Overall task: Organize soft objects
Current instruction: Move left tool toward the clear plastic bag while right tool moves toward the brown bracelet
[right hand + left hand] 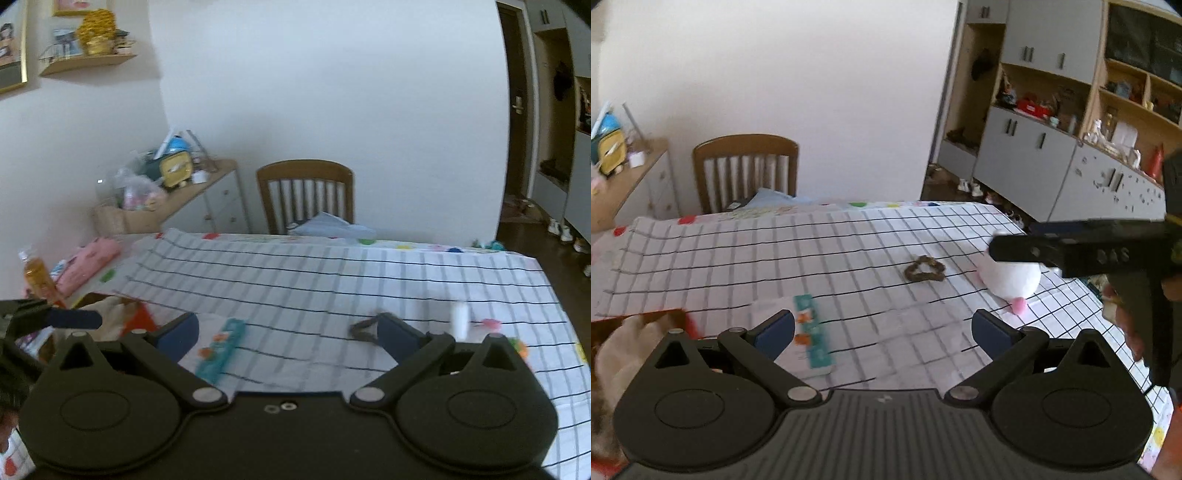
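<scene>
A white plush (1012,275) with pink bits lies on the checked table (775,258) toward its right edge, a brown scrunchie (924,268) just beside it on the left. Nearer lies a tissue pack (809,332) with a teal strip. At the left corner a red box (665,317) holds a beige plush (624,350). Left tongs (882,332) and right tongs (288,338) both gape wide, holding nothing. The right tongs' fingers (1027,251) partly cover the white plush. A chair (746,170) stands behind.

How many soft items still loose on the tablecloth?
3 visible: brown scrunchie mid-cloth, white plush toy just right of it, tissue pack near the left gripper. More may be hidden behind the grippers; the box at left already holds plush.
</scene>
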